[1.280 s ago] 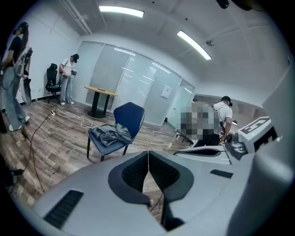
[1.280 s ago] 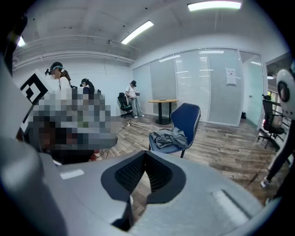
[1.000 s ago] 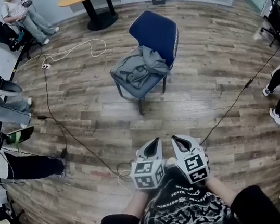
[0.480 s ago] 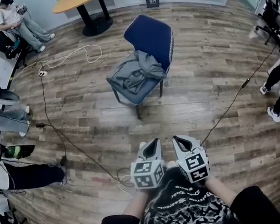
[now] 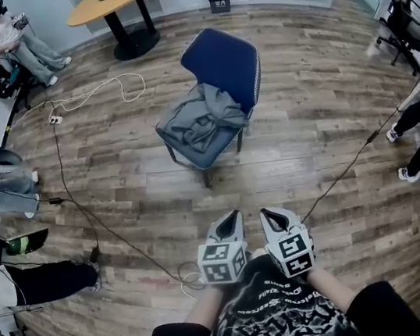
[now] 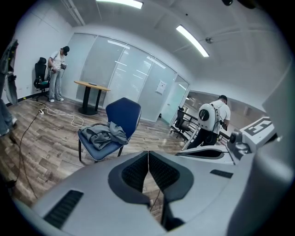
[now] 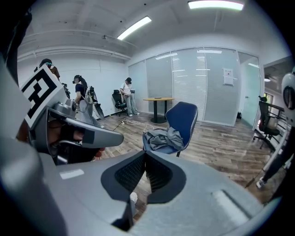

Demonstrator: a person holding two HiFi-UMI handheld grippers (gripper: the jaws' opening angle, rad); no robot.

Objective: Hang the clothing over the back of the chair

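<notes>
The left gripper and right gripper were both closed on nothing, held side by side close to the person's chest. Over the last second the floor had slid beneath them and the chair had drawn a little nearer in the head view, so the person was likely walking up to it. The clothing lay bunched on the seat against the back, untouched. Both grippers were well apart from it, and no grab had begun.
</notes>
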